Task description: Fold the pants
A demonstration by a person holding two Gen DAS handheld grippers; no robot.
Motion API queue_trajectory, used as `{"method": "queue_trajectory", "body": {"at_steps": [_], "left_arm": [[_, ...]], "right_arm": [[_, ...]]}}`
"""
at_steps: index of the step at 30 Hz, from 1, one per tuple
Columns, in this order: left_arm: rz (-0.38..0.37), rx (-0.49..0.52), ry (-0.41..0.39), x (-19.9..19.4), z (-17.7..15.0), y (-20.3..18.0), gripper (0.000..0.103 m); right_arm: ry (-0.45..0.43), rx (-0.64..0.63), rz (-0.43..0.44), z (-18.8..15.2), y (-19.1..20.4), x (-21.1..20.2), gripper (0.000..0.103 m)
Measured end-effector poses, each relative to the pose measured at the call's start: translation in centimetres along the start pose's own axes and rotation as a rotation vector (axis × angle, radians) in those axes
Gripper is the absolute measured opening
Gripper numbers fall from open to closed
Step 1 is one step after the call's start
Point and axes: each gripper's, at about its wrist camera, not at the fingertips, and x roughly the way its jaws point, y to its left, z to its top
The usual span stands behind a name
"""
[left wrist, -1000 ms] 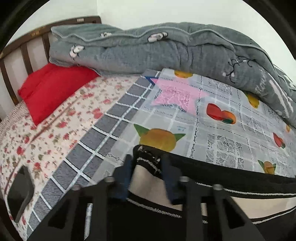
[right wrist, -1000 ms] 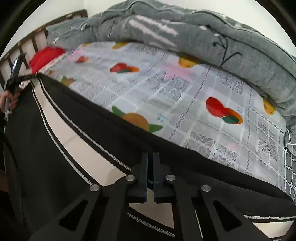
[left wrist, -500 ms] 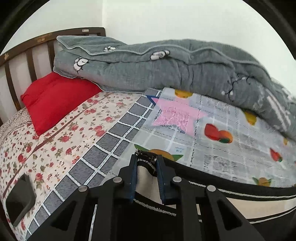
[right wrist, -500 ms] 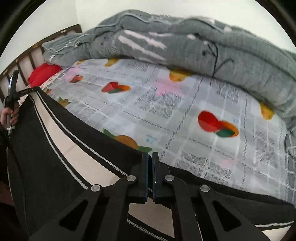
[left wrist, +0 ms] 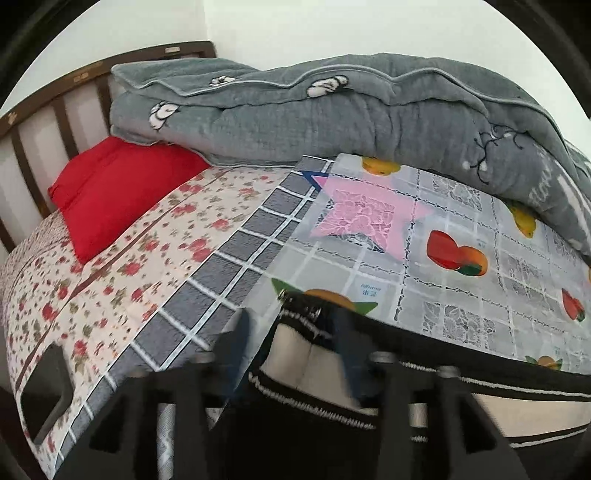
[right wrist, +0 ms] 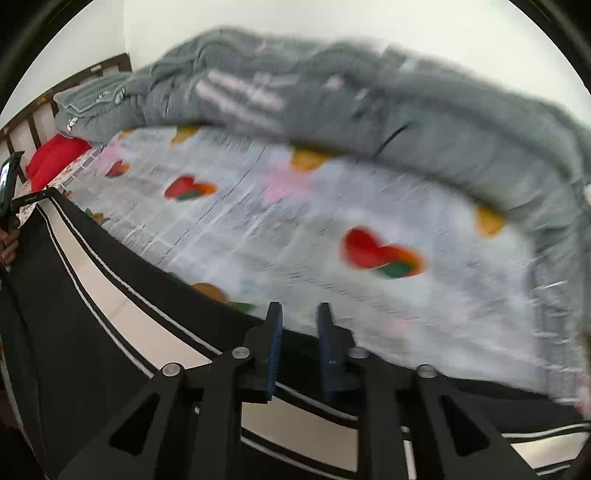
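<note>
Left wrist view: the left gripper (left wrist: 291, 343) is opening, the pants (left wrist: 461, 373) waistband corner between its jaws, no longer pinched. The right gripper (right wrist: 298, 325) is opening too, clear of the cloth. The black, cream-striped pants lie flat on the bed (left wrist: 461, 206)

A grey quilt (left wrist: 332, 118) lies bunched along my bed's far side. A red pillow (left wrist: 118, 192) rests by the headboard (left wrist: 44, 122), beside it.

Ahead of me, a white wall (left wrist: 332, 29) meets a dark wooden slatted headboard (left wrist: 55, 110); daylight is soft and even.
</note>
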Motion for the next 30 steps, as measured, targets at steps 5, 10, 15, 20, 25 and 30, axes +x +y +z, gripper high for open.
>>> {"method": "queue_trajectory", "body": {"at_steps": [5,10,15,20,25,30], "left_arm": [[-0.011,-0.007,-0.023,-1.1,-0.4,0.4,0.057],[-0.016,-0.02,-0.019,-1.4,-0.6,-0.3,0.057],[-0.002,-0.016,-0.022,-2.3,-1.0,-0.9,0.057],[0.004,-0.008,-0.024,-3.3,-1.4,-0.7,0.057],[0.004,0.007,-0.019,-4.0,-1.8,-1.2,0.057],[-0.009,0.017,-0.009,-5.3,-2.7,-1.1,0.057]], "right_arm": [[0.057,0.034,-0.047,-2.6,-6.6,-2.4,0.062],[0.114,-0.014,-0.004,-4.6,-8.4,-1.1,0.064],[0.136,-0.155,0.018,-5.8,-5.6,-0.2,0.004],[0.044,-0.172,0.027,-5.2,-6.4,-2.2,0.003],[0.091,-0.148,0.005,-4.3,-6.6,1.3,0.003],[0.061,-0.102,-0.074,-4.7,-6.6,-0.5,0.013]]}}
